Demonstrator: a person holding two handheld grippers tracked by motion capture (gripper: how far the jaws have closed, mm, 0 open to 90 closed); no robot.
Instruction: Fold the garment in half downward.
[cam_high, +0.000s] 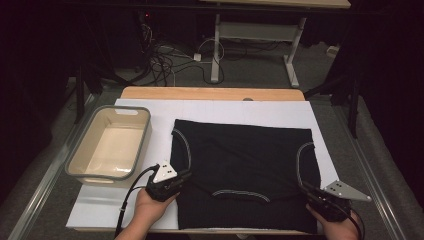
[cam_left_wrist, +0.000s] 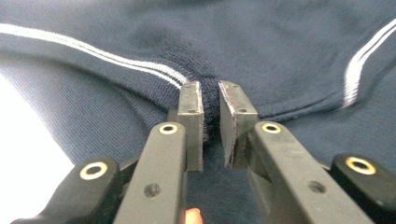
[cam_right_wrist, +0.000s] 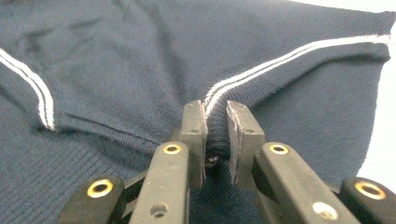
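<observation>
Step in hand: folding a dark navy sleeveless knit top (cam_high: 245, 172) w/ white trim, lying flat on the white sheet (cam_high: 150, 210) over the desk (cam_high: 212, 93). Neckline faces the person, hem toward the far edge. Both grippers are clamped at the shoulder corners on the near side.

Left gripper (cam_left_wrist: 211, 100): fingers (cam_left_wrist: 191, 116) nearly closed, a ridge of ribbed fabric pinched between them, right where the white-striped armhole trim ends. Right gripper (cam_right_wrist: 215, 116): same, fingers (cam_right_wrist: 243, 135) nearly closed on a bunched fold at its striped edge.

Next move, prob.: lift both corners together and carry them toward the hem; needs even height and a steady pinch so the cloth doesn't slip or skew.

High view gives the whole layout, incl. the grey-rimmed basin (cam_high: 82, 165) standing left of the garment, apart from it. Gripper views show what it can't: cloth actually between the fingers, and the true navy colour.
</observation>
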